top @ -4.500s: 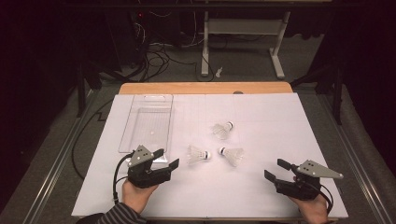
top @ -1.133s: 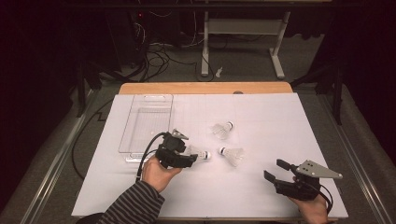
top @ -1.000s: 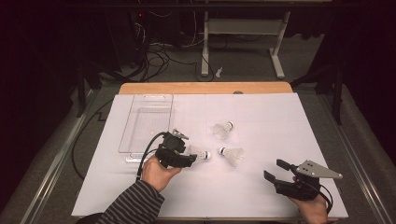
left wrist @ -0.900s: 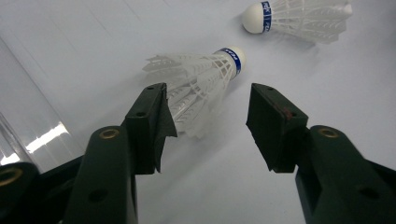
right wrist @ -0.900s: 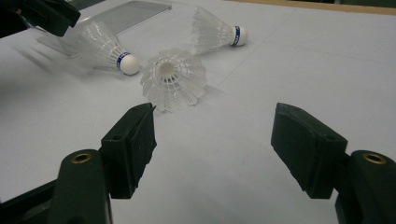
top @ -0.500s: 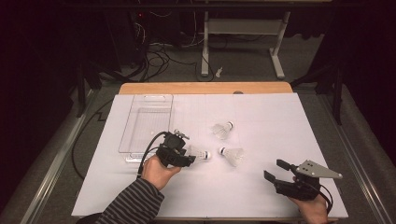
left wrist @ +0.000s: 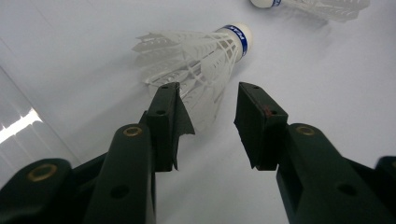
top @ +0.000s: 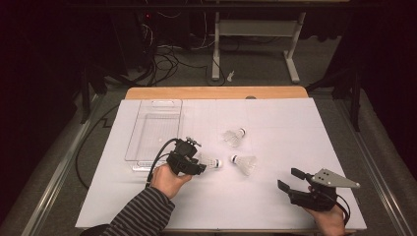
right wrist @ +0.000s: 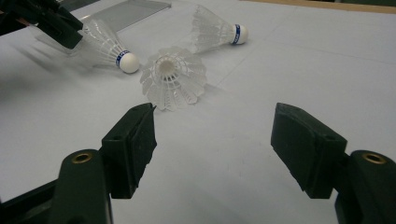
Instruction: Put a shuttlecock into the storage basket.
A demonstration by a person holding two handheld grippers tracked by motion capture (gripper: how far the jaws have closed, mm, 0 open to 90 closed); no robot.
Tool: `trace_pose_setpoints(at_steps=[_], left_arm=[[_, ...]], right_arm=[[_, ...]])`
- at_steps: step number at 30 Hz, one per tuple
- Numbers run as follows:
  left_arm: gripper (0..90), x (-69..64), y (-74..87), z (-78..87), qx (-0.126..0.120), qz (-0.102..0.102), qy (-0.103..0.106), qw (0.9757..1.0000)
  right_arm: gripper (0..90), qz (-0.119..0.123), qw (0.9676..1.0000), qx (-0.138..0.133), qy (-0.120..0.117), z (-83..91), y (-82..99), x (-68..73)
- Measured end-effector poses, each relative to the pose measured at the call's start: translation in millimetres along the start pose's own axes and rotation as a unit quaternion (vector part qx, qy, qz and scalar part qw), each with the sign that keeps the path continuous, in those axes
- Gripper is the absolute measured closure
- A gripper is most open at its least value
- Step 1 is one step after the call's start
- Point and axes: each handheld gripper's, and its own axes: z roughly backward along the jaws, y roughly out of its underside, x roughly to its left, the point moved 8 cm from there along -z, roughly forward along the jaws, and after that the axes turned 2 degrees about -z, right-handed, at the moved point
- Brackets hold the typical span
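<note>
- the right gripper [top: 290, 179] sits at the near right corner of the white table cover [top: 295, 123], held in the person's right hand [top: 328, 220]; its jaws stand wide apart with nothing between them, pointing toward the middle of the table.
- in the right gripper view its own two black jaws frame bare white surface, and the middle shuttlecock [right wrist: 173, 77] lies just beyond them with its feather skirt open toward the camera.
- the left gripper [top: 200, 163] is left of centre, held in the left hand [top: 168, 179] that comes out of a striped sleeve [top: 142, 216]; its black cable loops back over the hand.
- its jaws have just been closing and now stand about half open around the feather skirt of the nearest shuttlecock [left wrist: 196, 58]; the skirt reaches in between the tips, but i cannot tell whether the pads press on it yet.
- that shuttlecock lies on its side on the cover, white cork with a blue band pointing away from the left gripper toward the middle shuttlecock, which lies just beside it to the right [top: 244, 163].
- a third shuttlecock [top: 235, 136] lies a little farther back, near the other two but apart from them.
- a clear plastic tray [top: 147, 147] lies at the far left of the cover, just behind the left gripper.
- beyond the cover, the wooden table edge [top: 216, 92] shows, then dark floor with cables.
</note>
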Motion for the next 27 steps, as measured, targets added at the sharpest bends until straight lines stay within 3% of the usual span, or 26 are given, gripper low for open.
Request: trace_pose_setpoints(at_steps=[27], left_arm=[[70.5,1.2,-1.7,-10.5,0.021,0.004,0.018,0.9996]], right_arm=[[31.2,-0.001,0.9999,0.011,0.000,-1.7,2.5,-0.4]])
